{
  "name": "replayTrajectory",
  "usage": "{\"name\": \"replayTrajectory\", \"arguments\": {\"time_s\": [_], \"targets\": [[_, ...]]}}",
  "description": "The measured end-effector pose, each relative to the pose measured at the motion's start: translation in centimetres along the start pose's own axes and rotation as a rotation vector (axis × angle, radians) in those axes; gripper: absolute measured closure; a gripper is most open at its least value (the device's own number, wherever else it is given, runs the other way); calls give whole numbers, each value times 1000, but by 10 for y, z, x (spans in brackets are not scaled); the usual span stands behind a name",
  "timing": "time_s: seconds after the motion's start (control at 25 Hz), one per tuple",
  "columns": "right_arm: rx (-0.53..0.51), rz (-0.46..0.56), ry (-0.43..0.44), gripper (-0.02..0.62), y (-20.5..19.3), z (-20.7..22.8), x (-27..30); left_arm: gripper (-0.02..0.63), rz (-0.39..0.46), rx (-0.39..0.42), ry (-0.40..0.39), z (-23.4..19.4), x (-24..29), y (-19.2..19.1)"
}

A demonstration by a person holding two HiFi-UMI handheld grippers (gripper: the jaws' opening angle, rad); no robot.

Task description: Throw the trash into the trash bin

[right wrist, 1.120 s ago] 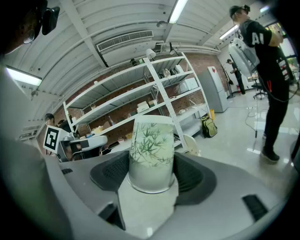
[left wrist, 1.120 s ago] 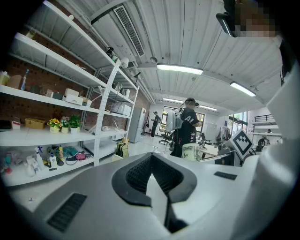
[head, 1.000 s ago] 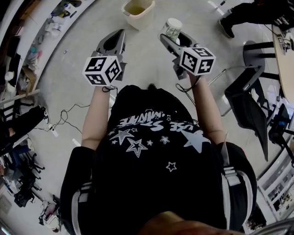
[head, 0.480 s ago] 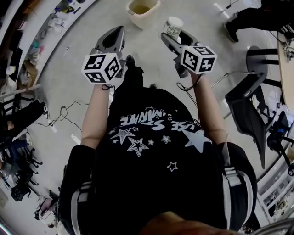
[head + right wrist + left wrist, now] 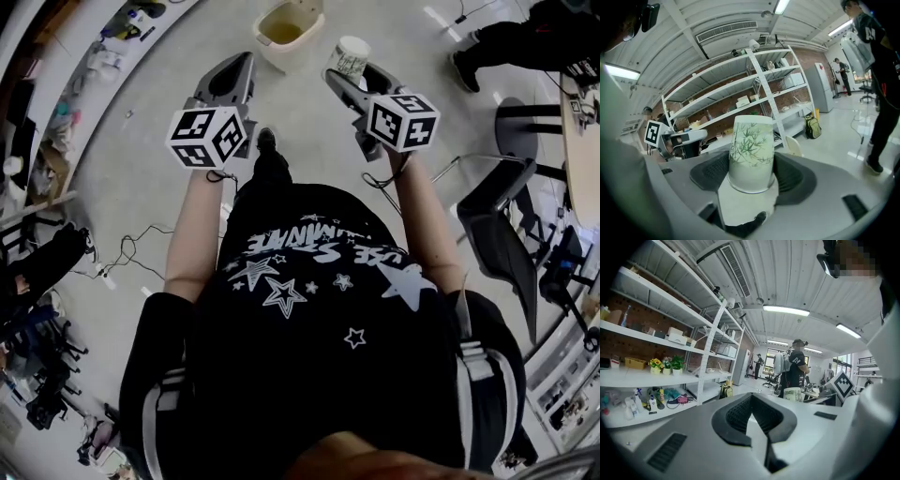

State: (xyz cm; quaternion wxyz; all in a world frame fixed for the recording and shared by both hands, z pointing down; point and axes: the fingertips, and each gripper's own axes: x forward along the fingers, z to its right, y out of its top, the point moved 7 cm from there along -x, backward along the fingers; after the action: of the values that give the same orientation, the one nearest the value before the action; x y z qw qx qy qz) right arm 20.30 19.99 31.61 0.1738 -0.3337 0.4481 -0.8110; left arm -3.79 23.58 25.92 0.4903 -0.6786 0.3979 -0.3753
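Note:
A white paper cup [image 5: 351,56] printed with green bamboo leaves stands upright between the pads of my right gripper [image 5: 354,77], which is shut on it. In the right gripper view the cup [image 5: 751,152] fills the gap of the right gripper [image 5: 751,176]. My left gripper [image 5: 231,79] is held level beside it on the left, shut and empty. In its own view the left gripper [image 5: 752,404] has its pads meeting in a V. The beige trash bin [image 5: 302,12], open-topped, stands on the floor ahead, between and beyond the two grippers.
Black chairs [image 5: 502,220] and a table edge [image 5: 583,112] are at the right. A person's legs [image 5: 506,37] stand at the far right. Shelving with clutter [image 5: 56,112] runs along the left wall, and cables [image 5: 127,248] lie on the floor. My own shoe [image 5: 267,141] is stepped forward.
The holder has stepped forward: a leg and shoe now show between the arms. Both grippers keep their pose, and the cup stays held.

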Motion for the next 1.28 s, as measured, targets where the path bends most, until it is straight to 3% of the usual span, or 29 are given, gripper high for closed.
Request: {"name": "replayTrajectory", "arguments": {"time_s": [0.76, 1.28], "targets": [[50, -4, -108, 291, 82, 2, 155, 597, -64, -69, -80, -149, 101, 30], [50, -40, -155, 291, 94, -1, 211, 597, -100, -112, -140, -199, 134, 27]]}}
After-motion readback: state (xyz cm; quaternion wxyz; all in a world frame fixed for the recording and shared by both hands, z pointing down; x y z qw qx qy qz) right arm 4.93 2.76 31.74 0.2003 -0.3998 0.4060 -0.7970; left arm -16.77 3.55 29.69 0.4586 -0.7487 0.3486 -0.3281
